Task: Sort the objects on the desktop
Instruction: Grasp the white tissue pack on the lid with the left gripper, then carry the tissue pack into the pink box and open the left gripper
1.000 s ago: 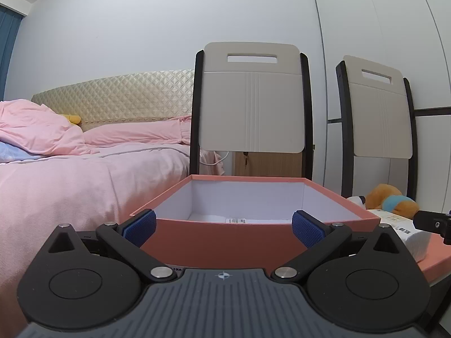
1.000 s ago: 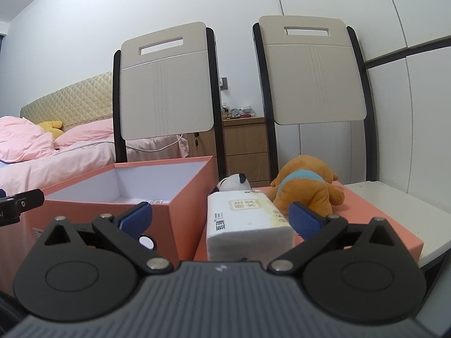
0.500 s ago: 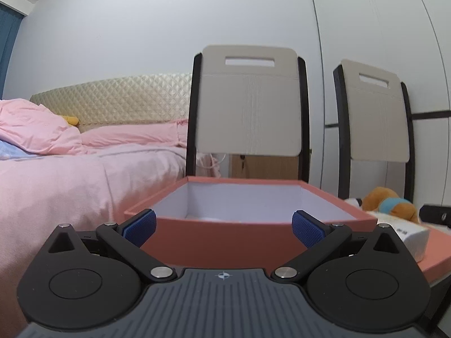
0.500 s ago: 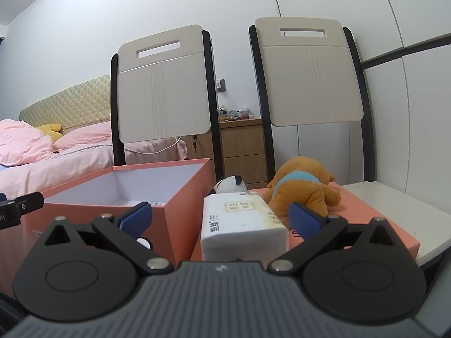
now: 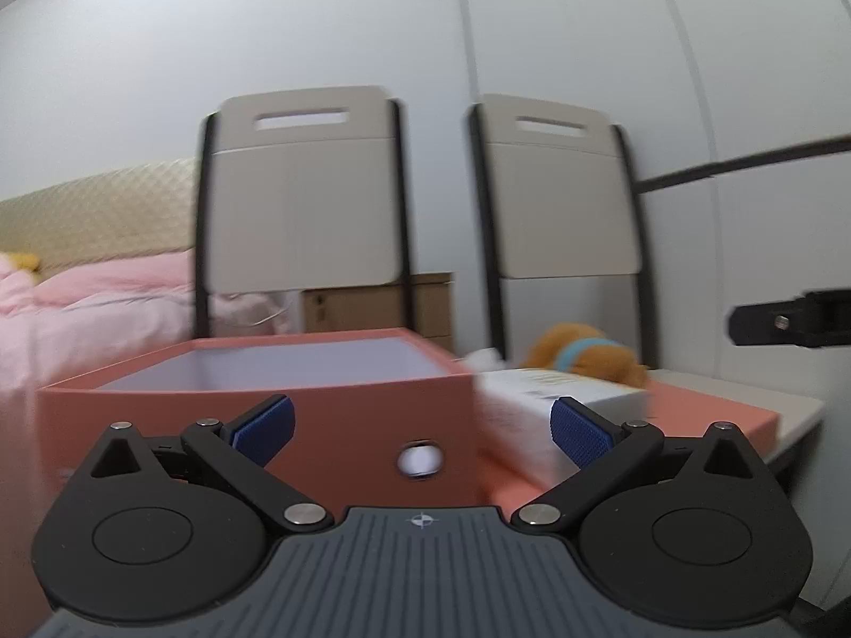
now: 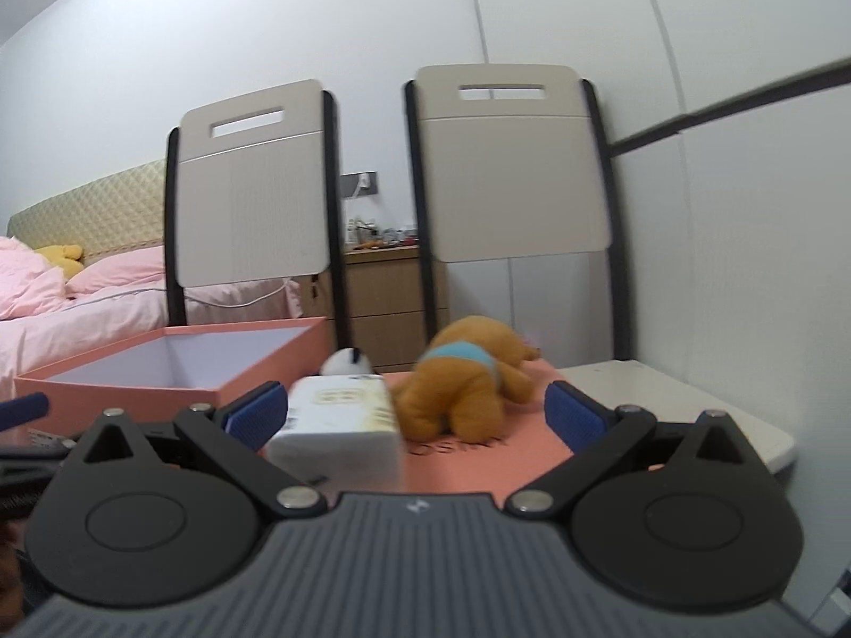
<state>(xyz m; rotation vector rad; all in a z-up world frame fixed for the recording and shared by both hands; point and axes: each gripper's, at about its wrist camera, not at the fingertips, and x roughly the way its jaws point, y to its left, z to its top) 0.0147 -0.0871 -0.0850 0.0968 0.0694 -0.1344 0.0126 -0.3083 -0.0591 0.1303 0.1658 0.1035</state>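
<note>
An open salmon-pink box (image 5: 255, 388) with a white inside stands on the left; it also shows in the right wrist view (image 6: 175, 367). Beside it, on a flat pink lid (image 6: 526, 446), lie a white tissue pack (image 6: 340, 430), a brown plush dog with a blue collar (image 6: 468, 377) and a small panda plush (image 6: 348, 361). In the left wrist view the tissue pack (image 5: 564, 388) and dog (image 5: 585, 353) sit to the right. My left gripper (image 5: 420, 425) is open and empty before the box's front wall. My right gripper (image 6: 415, 409) is open and empty, with the tissue pack near its left finger.
Two folding chairs (image 6: 250, 196) (image 6: 510, 170) lean against the wall behind. A bed with pink bedding (image 6: 80, 308) is at the left and a wooden nightstand (image 6: 388, 297) between the chairs. The white desk edge (image 6: 691, 409) shows at the right.
My left gripper has swung to the right, so the tissue pack and dog come more into view. My right gripper has moved forward and right, closer to the tissue pack and dog.
</note>
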